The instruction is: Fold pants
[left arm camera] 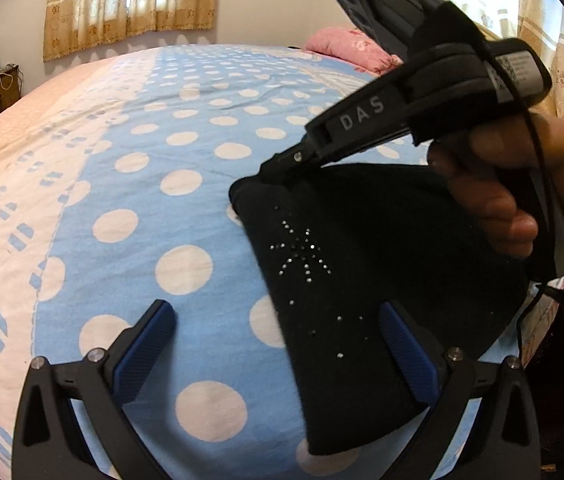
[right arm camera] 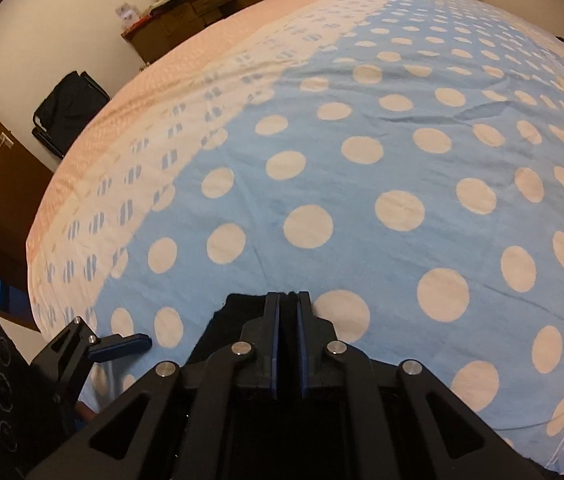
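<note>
Black pants lie on a bed under a blue sheet with white dots. Their lower portion runs out of the left wrist view at the near edge, and their right side is covered by the person's hand, so the full outline cannot be made out. Small rhinestones form a star pattern on the fabric; the cloth is otherwise too dark to show seams or folds.

The right gripper reaches in from the upper right, angled downward, its handle clasped by that hand. Its tips meet the far left corner of the pants. In the right wrist view the blue pads stand nearly together with a thin edge of black cloth pinched between them, so this claw is clenched on the pants.

The left gripper tilts down over the near part of the garment. Its jaws are spread wide: the left finger over bare sheet, the right finger over the black fabric, neither pressing it.

A pink pillow lies at the far right.
</note>
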The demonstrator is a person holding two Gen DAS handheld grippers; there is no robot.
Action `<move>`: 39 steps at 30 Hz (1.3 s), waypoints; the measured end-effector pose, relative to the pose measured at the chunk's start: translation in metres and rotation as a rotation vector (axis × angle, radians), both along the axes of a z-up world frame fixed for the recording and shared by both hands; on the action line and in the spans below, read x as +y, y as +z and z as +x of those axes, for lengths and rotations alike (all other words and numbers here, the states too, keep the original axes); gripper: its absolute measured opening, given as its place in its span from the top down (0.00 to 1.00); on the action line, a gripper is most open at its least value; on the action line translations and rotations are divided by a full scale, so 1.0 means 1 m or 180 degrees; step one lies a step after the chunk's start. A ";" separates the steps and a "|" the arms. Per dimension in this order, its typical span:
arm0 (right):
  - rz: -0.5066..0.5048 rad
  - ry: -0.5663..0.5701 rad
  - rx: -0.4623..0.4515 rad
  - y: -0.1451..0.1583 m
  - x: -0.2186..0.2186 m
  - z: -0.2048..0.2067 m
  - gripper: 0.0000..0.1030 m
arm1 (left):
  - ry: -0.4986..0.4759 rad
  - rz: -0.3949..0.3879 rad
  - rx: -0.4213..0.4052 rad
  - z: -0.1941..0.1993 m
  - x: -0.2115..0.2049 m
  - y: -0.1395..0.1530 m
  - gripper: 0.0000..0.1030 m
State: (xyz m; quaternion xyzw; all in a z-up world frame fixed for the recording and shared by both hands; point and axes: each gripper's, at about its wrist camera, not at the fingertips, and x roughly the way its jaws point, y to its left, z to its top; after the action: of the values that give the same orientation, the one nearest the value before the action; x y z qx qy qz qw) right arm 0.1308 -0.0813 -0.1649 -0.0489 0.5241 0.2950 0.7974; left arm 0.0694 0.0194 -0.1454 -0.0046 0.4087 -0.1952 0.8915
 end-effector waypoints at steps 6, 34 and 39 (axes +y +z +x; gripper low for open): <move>0.0163 -0.0255 -0.0418 0.040 -0.039 -0.036 0.61 | 0.0049 -0.0170 0.0080 -0.002 0.014 0.009 0.00; 0.0305 -0.1270 -0.1017 0.046 -0.184 -0.153 0.57 | 0.0091 0.0411 -0.0188 0.025 -0.008 0.032 0.00; 0.0369 -0.1530 -0.0939 0.036 -0.213 -0.153 0.56 | 0.0057 0.0411 -0.0081 0.033 -0.016 0.023 0.00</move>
State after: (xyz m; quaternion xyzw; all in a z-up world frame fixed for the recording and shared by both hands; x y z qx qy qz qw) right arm -0.0220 -0.2945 -0.1284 0.0801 0.3812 0.1168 0.9136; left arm 0.1026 0.0035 -0.1221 0.0519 0.4090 -0.1605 0.8968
